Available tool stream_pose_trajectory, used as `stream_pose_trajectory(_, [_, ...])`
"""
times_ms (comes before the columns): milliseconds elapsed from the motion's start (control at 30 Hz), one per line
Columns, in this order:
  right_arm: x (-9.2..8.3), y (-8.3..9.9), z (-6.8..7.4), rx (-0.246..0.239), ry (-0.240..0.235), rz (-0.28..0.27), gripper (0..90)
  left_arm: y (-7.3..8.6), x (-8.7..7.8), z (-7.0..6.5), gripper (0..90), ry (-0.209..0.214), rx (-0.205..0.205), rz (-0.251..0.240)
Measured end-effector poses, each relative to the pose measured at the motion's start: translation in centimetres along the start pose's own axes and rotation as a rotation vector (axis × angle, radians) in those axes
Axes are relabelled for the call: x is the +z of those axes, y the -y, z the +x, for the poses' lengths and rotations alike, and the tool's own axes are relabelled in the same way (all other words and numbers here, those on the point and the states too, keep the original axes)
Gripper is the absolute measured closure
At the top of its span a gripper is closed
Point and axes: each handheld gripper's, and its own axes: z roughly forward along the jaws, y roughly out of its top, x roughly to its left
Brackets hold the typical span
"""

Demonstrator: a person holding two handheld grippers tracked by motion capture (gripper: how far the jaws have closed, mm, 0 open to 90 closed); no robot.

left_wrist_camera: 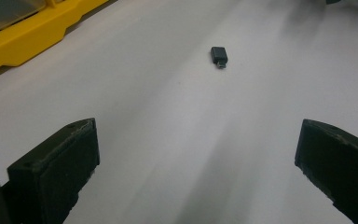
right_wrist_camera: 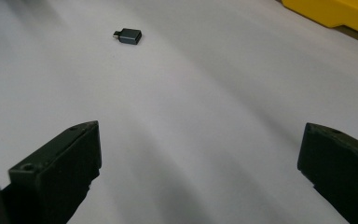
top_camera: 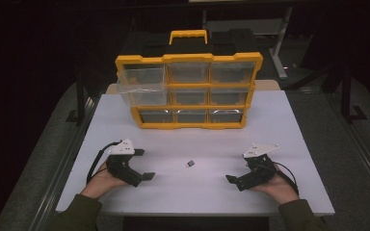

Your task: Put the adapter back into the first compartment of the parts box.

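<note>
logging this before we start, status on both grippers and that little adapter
Left gripper open, right gripper open, both empty. Small dark adapter lies loose on white table between them. Yellow organizer stands behind; nothing in the way.

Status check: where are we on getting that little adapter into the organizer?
Done: one clear drawer of the yellow organizer already stands pulled out. In hand: nothing; the left gripper and right gripper rest open on the table. Left: the adapter lies untouched between them, so likely pickup and stowing.
</note>
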Motion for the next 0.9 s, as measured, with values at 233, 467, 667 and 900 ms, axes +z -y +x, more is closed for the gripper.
stream_pose_trajectory(233, [0.2, -0.2, 0.0, -0.002, -0.006, 0.006, 0.0, -0.1, -0.1, 0.0, 0.0, 0.005, -0.016, -0.010])
stream_pose_trajectory(467, [0.3, -0.2, 0.1, -0.013, -0.009, 0.005, 0.0, -0.6, -0.1, -0.1, 0.0, 0.008, -0.017, -0.024])
stream_pose_trajectory(667, [0.1, -0.6, 0.4, -0.009, -0.012, -0.015, 0.0, -0.7, 0.0, -0.3, 0.0, 0.012, -0.012, -0.015])
stream_pose_trajectory(900, [0.0, -0.5, 0.4, -0.007, -0.014, -0.015, 0.0, -1.2, 0.1, -0.3, 0.0, 0.013, -0.017, -0.026])
